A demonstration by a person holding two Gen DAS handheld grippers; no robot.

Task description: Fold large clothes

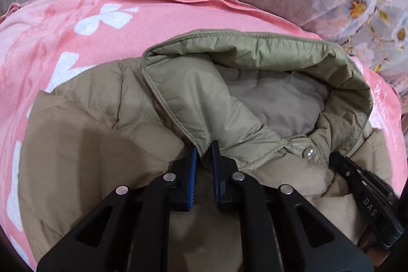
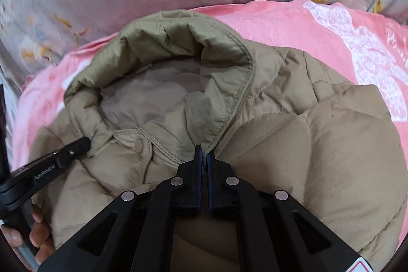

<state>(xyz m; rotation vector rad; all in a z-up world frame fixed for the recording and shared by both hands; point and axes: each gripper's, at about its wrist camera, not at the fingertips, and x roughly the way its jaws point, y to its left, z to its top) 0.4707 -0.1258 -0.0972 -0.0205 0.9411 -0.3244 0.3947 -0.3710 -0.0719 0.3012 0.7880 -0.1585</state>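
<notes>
Two grippers, left gripper (image 1: 204, 153) and right gripper (image 2: 203, 153), each pinch one jacket (image 2: 318, 157) collar.

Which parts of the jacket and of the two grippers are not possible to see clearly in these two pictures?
- Jacket body and sleeves: both views, cut off by the lower edge and hidden behind the gripper frames.
- Collar inside label: left wrist view, too blurred to tell.
- Left gripper grip on the collar edge: its fingers hide the contact.
- Right gripper: same in the right wrist view.
- Pink blanket print: distorted.

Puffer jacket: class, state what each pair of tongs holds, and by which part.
Both hold the tan puffer jacket: left tongs and right tongs each pinch a collar end at the neck.
</notes>
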